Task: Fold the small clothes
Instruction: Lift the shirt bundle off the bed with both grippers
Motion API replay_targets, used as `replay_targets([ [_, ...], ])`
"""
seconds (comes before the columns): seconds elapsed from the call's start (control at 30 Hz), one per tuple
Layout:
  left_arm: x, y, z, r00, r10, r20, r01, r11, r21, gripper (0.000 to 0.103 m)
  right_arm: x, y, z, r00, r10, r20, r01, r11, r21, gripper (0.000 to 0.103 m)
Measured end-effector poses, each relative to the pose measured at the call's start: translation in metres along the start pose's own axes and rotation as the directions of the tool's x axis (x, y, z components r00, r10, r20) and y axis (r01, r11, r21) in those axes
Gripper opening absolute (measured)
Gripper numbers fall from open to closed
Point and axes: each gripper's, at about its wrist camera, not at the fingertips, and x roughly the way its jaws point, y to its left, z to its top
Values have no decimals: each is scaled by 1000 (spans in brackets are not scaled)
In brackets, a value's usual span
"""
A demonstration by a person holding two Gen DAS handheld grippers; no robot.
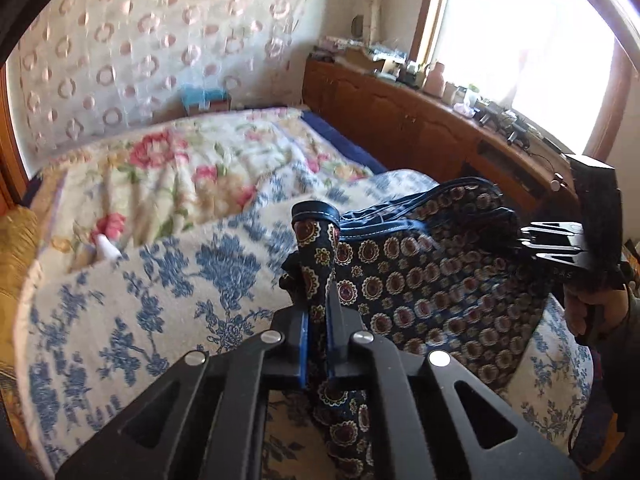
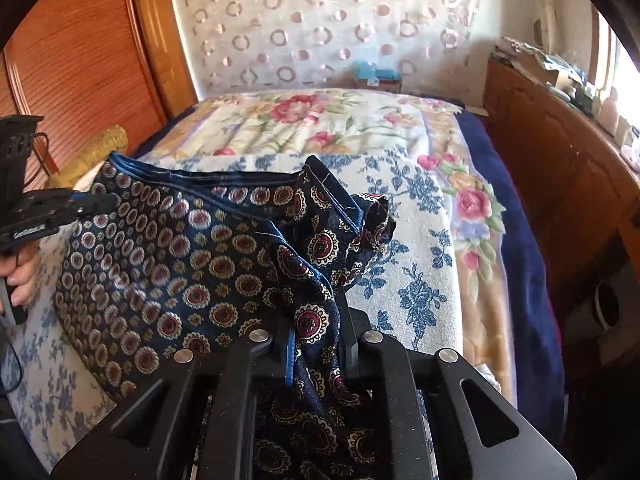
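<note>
A small navy garment [image 1: 420,280] with a red and cream medallion print and blue hems hangs stretched between my two grippers above the bed. My left gripper [image 1: 318,300] is shut on one end of it, cloth bunched up between the fingers. My right gripper [image 2: 320,320] is shut on the other end, cloth spilling over the fingers. The garment [image 2: 168,264] spreads left in the right wrist view towards the left gripper [image 2: 86,206]. The right gripper [image 1: 528,242] shows at the right of the left wrist view.
Below lies a bed with a blue floral towel [image 1: 140,300] over a pink floral blanket [image 2: 320,120]. A wooden cabinet [image 1: 420,128] with clutter runs under the window. A wooden wardrobe [image 2: 80,52] stands at the left.
</note>
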Motion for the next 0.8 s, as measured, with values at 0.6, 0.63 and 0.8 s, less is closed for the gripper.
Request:
replay_targets([
  [0.6, -105, 28, -12, 975, 85, 204, -75, 995, -58, 3, -37, 79, 47, 986, 84, 147, -64, 989, -131, 9],
  [0.63, -114, 35, -15, 971, 100, 218, -85, 993, -76, 3, -36, 86, 53, 984, 94, 150, -72, 987, -147, 9],
  [0.8, -159, 75, -35, 939, 192, 284, -150, 975, -165, 3, -26, 137, 94, 970, 171, 175, -124, 960, -252, 9],
])
